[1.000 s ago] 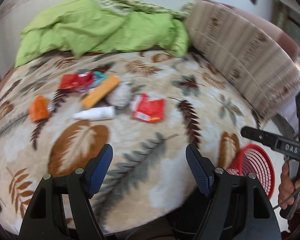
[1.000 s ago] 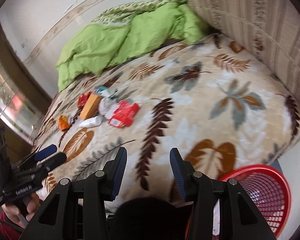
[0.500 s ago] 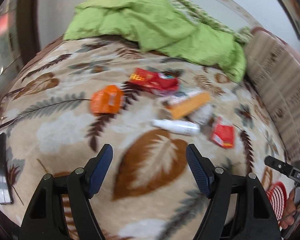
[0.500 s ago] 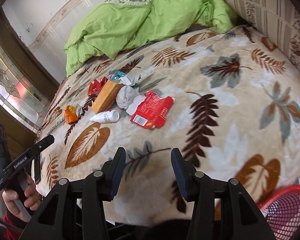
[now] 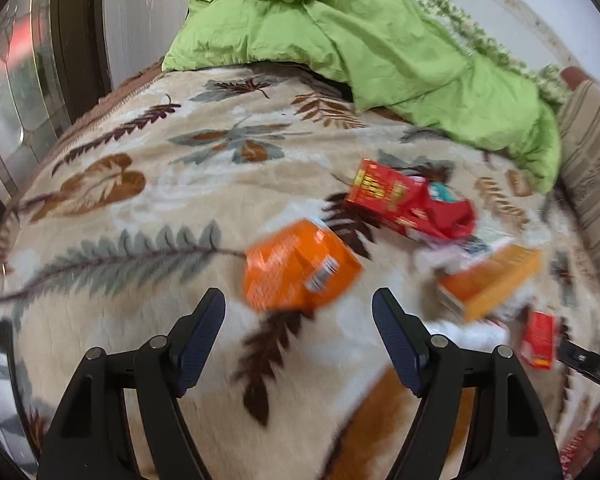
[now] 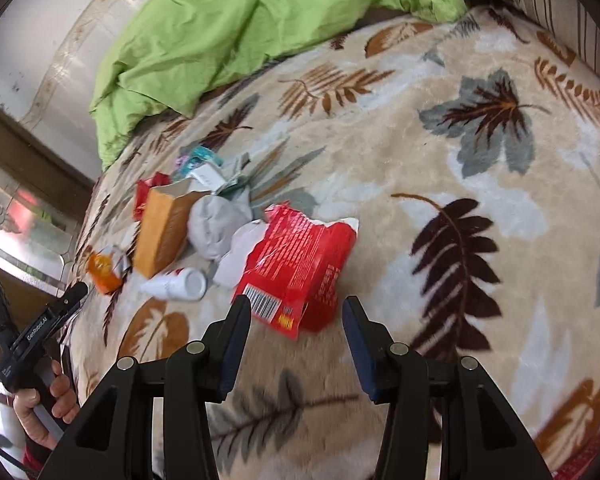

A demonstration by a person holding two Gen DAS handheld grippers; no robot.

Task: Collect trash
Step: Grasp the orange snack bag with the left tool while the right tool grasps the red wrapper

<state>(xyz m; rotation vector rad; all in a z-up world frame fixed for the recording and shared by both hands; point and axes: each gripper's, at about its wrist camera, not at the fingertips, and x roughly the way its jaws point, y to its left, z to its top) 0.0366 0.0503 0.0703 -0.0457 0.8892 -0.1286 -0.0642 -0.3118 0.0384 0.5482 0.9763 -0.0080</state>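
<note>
Trash lies on a leaf-patterned blanket (image 5: 148,248). My left gripper (image 5: 299,320) is open and empty, just short of an orange crumpled packet (image 5: 300,266), which also shows in the right wrist view (image 6: 105,268). Beyond it lie a red box (image 5: 384,192) and an orange carton (image 5: 490,280). My right gripper (image 6: 296,322) is open and empty, just short of a torn red wrapper (image 6: 296,264). Next to it lie a white bottle (image 6: 176,284), a grey crumpled wad (image 6: 214,226) and the orange carton (image 6: 164,228).
A green duvet (image 5: 364,40) is heaped at the head of the bed. A striped cushion (image 5: 592,152) stands at the right. A red basket rim (image 6: 588,456) shows low at the bed's edge. A window frame (image 5: 80,32) is at the left.
Both grippers have moved in closer over the bed: the left toward the orange packet, the right toward the red wrapper. The red basket has slid almost out of view.
</note>
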